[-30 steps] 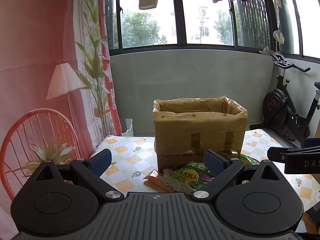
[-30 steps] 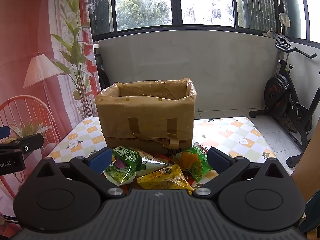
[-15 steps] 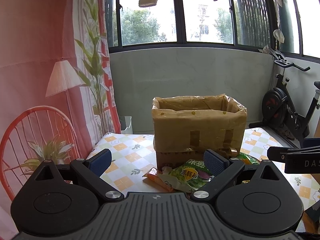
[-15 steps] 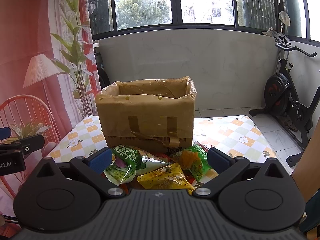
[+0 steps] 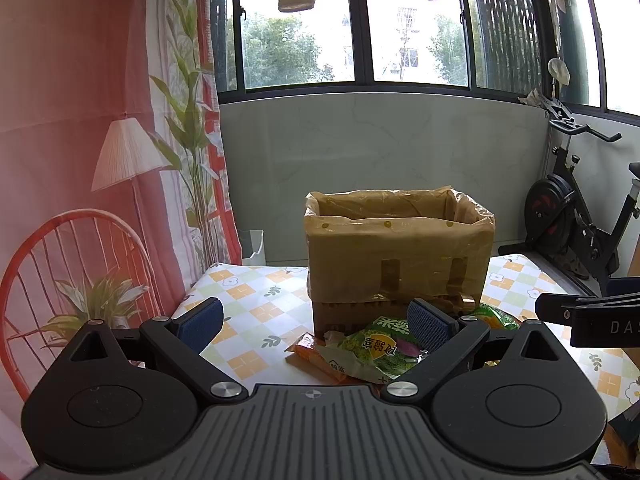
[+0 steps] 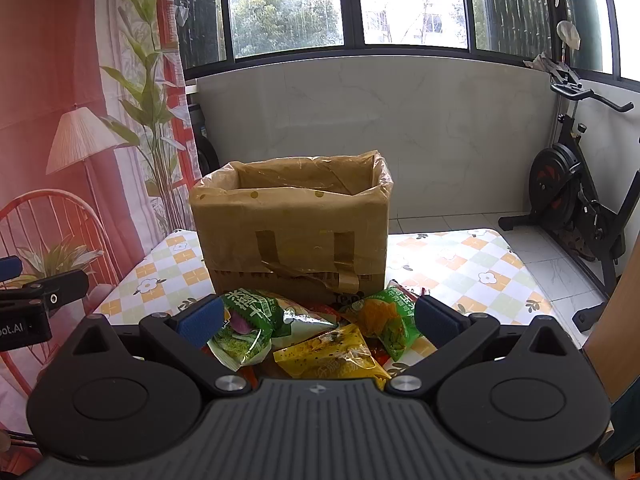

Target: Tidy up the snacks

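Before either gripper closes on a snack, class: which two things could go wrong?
The snack packets overlap, so the right gripper may pinch the yellow packet and drag a green packet along. The cardboard box has a loose plastic liner that might snag a dropped packet.

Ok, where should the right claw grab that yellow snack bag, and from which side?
Grip the yellow bag by its near flat edge, coming from above with the right claw. It lies flat atop the pile, nearest the claw, and the green bags crowd its sides.
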